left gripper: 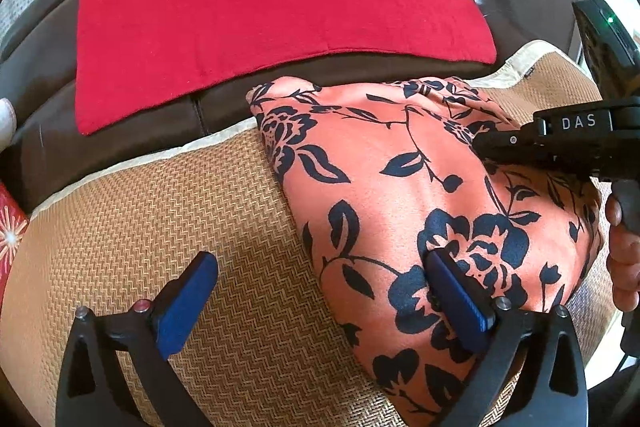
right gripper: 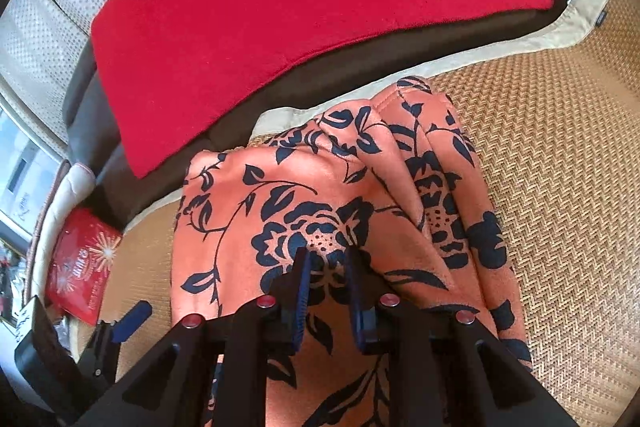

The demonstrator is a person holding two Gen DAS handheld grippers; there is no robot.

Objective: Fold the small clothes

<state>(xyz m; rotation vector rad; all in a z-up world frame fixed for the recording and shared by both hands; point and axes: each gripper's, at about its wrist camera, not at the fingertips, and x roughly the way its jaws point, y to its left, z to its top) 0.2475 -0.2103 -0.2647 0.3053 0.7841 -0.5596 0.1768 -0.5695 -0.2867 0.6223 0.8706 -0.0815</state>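
Salmon-orange garment [left gripper: 400,187] here, printed all over with navy roses, leaves and trailing stems. Under it a tan woven mat [left gripper: 168,219] in a fine herringbone zigzag, edged with a cream border. Behind, a plain bright red cloth [left gripper: 260,11] over a dark brown sofa [left gripper: 44,47]. Left gripper [left gripper: 324,287] is black with blue pads; right gripper [right gripper: 328,267] black too, blue-edged, red rivets. Red packet [right gripper: 82,267] with a white starburst
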